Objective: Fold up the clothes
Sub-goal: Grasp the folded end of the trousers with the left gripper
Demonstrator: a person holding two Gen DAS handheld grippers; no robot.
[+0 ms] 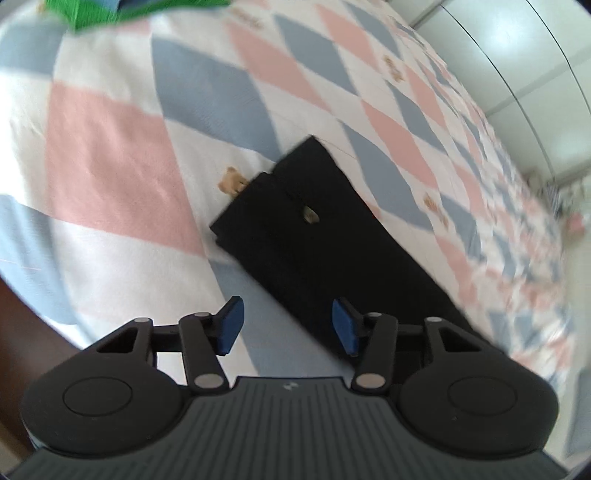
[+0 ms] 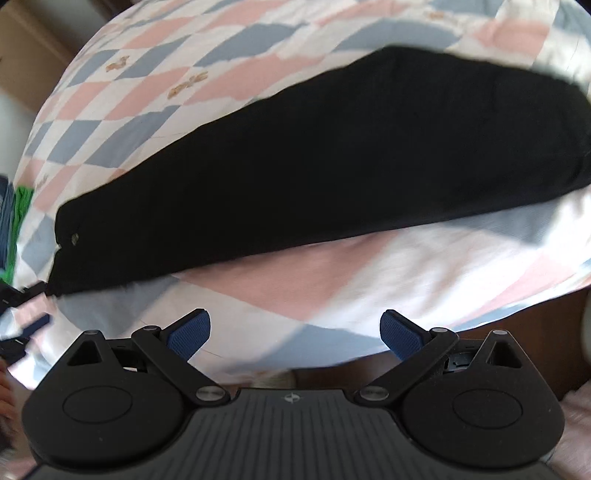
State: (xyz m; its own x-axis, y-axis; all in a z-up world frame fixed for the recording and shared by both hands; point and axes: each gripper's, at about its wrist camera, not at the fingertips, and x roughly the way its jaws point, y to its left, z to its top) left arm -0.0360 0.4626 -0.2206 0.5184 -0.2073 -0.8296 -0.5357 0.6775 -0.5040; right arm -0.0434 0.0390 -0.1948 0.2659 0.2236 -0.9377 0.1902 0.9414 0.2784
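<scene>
Two grippers hover over a bed (image 1: 110,147) covered in a pink, blue-grey and white diamond-patterned sheet, and both have their jaws spread wide with nothing between them. Ahead of the left gripper (image 1: 287,325), black trousers (image 1: 303,229) lie flat on the sheet, folded lengthwise into a long strip that runs from beyond the jaws back under the right-hand blue pad (image 1: 343,325). A small metal button (image 1: 310,215) shows near the waist end, ahead of the jaws. A green garment (image 1: 110,13) sits far ahead and to the left, at the frame edge. From the right gripper (image 2: 295,332), the same trousers (image 2: 332,155) stretch crosswise well ahead of the jaws, apart from them, with the waist end off to the left. Both views are blurred.
</scene>
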